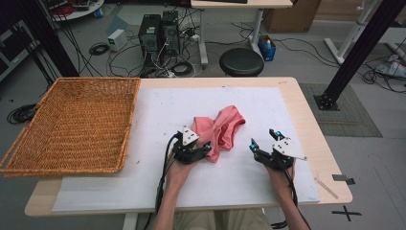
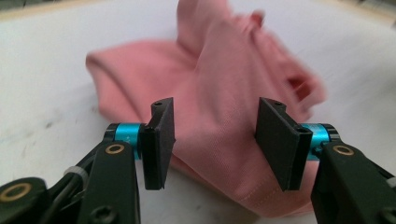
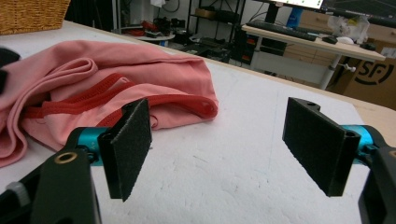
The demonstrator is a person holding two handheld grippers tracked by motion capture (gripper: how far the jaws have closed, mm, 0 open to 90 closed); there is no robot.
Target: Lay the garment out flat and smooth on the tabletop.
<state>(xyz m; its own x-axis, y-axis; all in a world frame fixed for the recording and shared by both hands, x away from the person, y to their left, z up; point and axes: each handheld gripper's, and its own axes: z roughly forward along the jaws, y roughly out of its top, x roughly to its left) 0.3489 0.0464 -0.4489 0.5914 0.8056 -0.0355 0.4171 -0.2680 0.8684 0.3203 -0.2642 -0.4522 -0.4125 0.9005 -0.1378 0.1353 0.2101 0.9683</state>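
A crumpled pink garment [image 1: 220,132] with red trim lies on the white sheet [image 1: 158,110] near the table's middle. My left gripper [image 1: 208,149] sits at the garment's near left edge. In the left gripper view a raised fold of the pink garment [image 2: 219,88] stands between the half-closed jaws of that gripper [image 2: 215,137], and I see no pad pressing on it. My right gripper [image 1: 263,139] rests on the sheet to the right of the cloth, open wide. In the right gripper view nothing is between the jaws of the right gripper [image 3: 217,144], and the garment [image 3: 116,88] lies ahead to the left.
A large wicker basket [image 1: 72,124] stands on the table's left end, overhanging the edge. Behind the table are a black stool [image 1: 241,61], computer towers [image 1: 158,31] and loose cables on the floor. A black post [image 1: 359,48] rises at the right.
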